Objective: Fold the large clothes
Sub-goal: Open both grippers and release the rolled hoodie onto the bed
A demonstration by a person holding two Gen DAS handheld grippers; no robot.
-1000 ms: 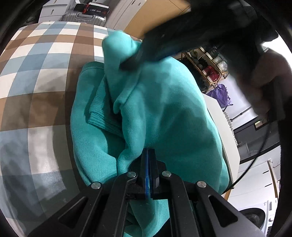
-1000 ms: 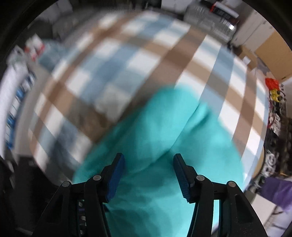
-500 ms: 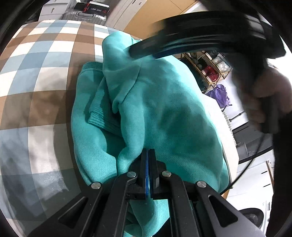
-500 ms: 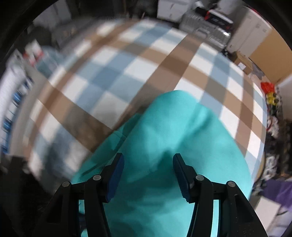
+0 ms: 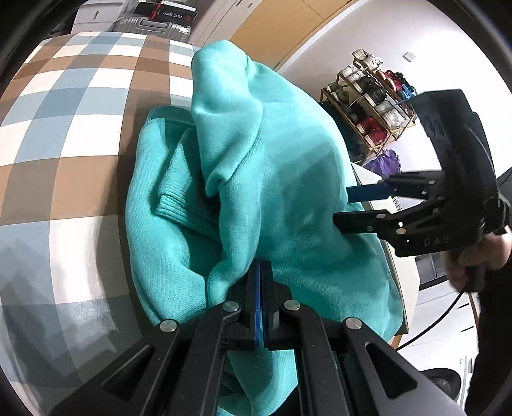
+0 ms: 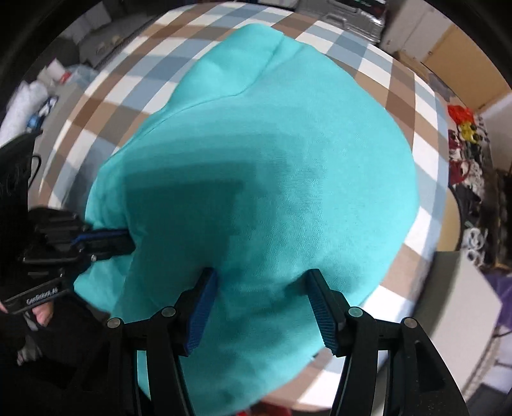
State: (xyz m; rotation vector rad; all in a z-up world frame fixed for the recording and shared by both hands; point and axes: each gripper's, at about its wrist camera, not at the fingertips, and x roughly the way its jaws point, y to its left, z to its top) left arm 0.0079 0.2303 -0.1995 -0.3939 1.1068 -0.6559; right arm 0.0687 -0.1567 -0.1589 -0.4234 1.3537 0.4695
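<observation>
teal garment [image 6: 272, 179] on checked cloth [image 6: 396, 80], right gripper [image 6: 260, 307] agape

It looks like a home storage room: a bench with a checked cloth [image 5: 64, 134], a wooden shoe rack [image 5: 371, 102] by the white wall, a silver suitcase [image 5: 150, 24], and cardboard boxes [image 6: 448, 41].

Matt teal knit sweatshirt [image 5: 288, 198] with ribbed cuff, on checked woven cloth [image 5: 70, 134]; matt black plastic fingers [image 6: 204, 297].

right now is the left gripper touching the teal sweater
Touching. The left wrist view shows the left gripper with jaws shut on a fold of the teal sweater.
</observation>
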